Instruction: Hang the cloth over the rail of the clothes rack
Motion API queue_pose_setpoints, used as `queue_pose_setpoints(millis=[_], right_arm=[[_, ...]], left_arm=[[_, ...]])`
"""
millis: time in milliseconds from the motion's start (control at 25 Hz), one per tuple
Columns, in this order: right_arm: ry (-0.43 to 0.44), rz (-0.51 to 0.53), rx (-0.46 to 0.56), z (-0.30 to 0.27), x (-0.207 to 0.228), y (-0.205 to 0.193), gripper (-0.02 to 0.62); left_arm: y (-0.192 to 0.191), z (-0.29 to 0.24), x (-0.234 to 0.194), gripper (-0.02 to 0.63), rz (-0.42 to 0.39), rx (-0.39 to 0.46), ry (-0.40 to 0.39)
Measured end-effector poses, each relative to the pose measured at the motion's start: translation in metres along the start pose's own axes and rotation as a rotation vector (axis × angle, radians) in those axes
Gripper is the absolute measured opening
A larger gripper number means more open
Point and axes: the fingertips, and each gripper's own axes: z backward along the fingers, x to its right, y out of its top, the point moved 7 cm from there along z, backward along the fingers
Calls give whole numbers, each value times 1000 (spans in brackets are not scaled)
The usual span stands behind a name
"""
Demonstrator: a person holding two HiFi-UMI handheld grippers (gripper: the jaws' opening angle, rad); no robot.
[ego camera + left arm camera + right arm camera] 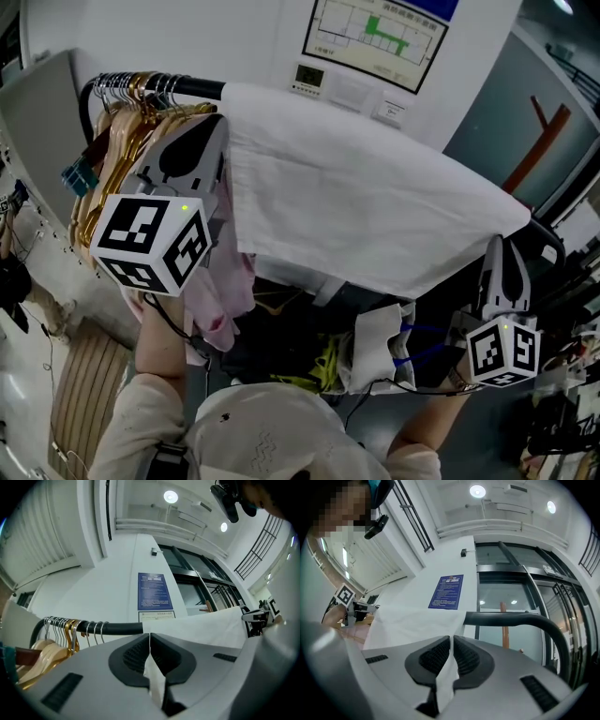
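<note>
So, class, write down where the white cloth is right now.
In the head view the white cloth lies draped over the black rail, right of the hangers, pinched at its ends by the left gripper and right gripper.

The white cloth (375,206) covers most of the black rail (192,88); only its ends show. The wall plan (380,33) is cut off by the top edge. Print on the blue notice (153,591) is too small to read.

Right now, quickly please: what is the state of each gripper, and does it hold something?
Left gripper: closed, pinching a fold of the white cloth.
Right gripper: closed, pinching the same white cloth.
</note>
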Motion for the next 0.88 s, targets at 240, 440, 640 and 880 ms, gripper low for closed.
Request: queue_pose_setpoints(millis=[240,440,640,880], right_arm=[[9,7,12,1,-4,2,41],[35,-14,2,-6,-5,0,37],[-2,-6,-15,-1,9,1,25],[68,-10,25,-1,0,0,28]], left_arm=[[-14,-8,-1,20,76,-47,-82],[-12,-2,-11,21,29,-43,17],[-9,-5,-3,21,49,-30,-9],[-10,-12,1,52,24,-50,-71]])
